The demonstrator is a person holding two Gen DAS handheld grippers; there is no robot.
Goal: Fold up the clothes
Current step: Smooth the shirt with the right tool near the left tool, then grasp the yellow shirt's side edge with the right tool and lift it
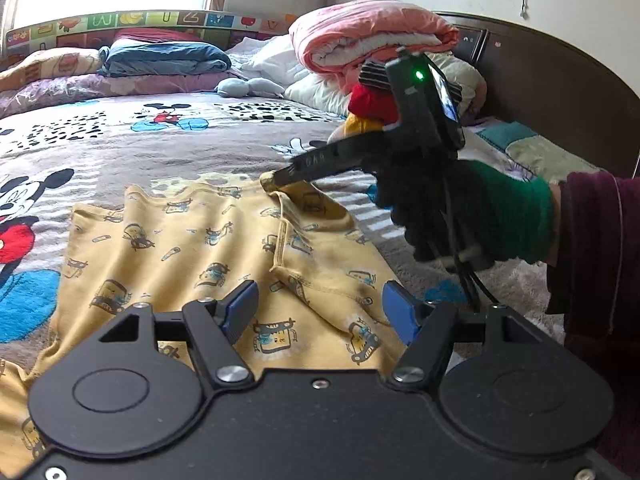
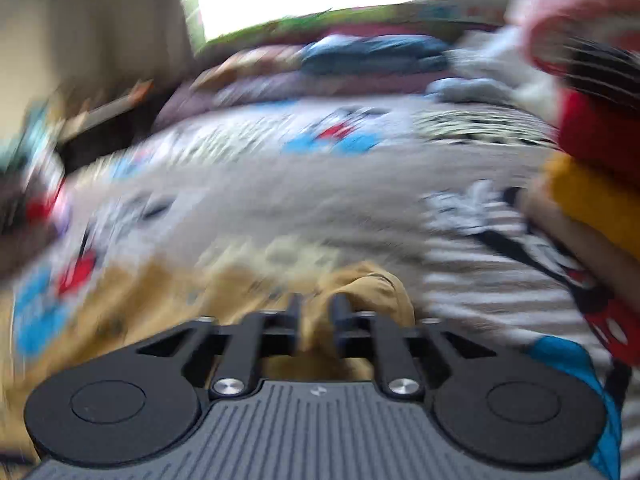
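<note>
Left claw [image 1: 318, 308] agape above yellow shirt [image 1: 192, 248] — right claw [image 1: 276, 176] pinching its sleeve.

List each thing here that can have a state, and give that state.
left tool, open, nothing between its pads.
right tool, narrowly parted around sleeve fabric; grip unclear.
yellow shirt, spread wrinkled on the bed, one sleeve lifted.
pink quilt, folded, by the headboard.

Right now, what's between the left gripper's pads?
Only the yellow shirt shows in the gap of the left gripper, lying on the blanket below the pads, which stand apart. Seen in the left wrist view.
</note>
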